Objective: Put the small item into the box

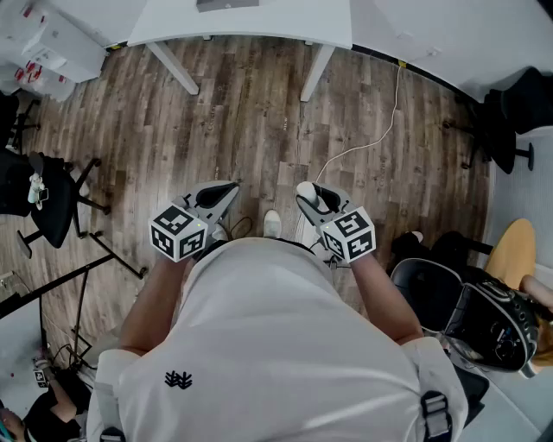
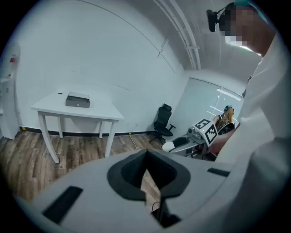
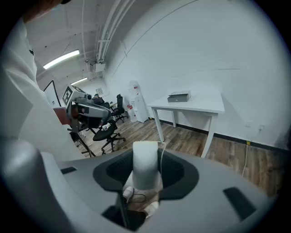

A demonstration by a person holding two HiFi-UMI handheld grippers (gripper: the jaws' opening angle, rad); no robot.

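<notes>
A small white rounded item [image 3: 146, 166] sits between the dark pads of my right gripper [image 3: 146, 154], which is shut on it. In the head view that item [image 1: 307, 191] shows at the tip of the right gripper [image 1: 309, 197], held close in front of my body. My left gripper [image 1: 230, 189] hangs beside it with its jaws together and nothing in them; in its own view the pads [image 2: 132, 170] meet along one line. The grey box [image 2: 77, 99] lies on a white table [image 2: 102, 112] across the room; the box [image 3: 178, 97] also shows in the right gripper view.
The wooden floor [image 1: 259, 112] lies between me and the table [image 1: 285, 26]. A white cable [image 1: 380, 129] runs over the floor. Black office chairs [image 1: 47, 203] stand at the left, and another chair [image 2: 162, 123] by the wall. A seated person [image 1: 510, 276] is at the right.
</notes>
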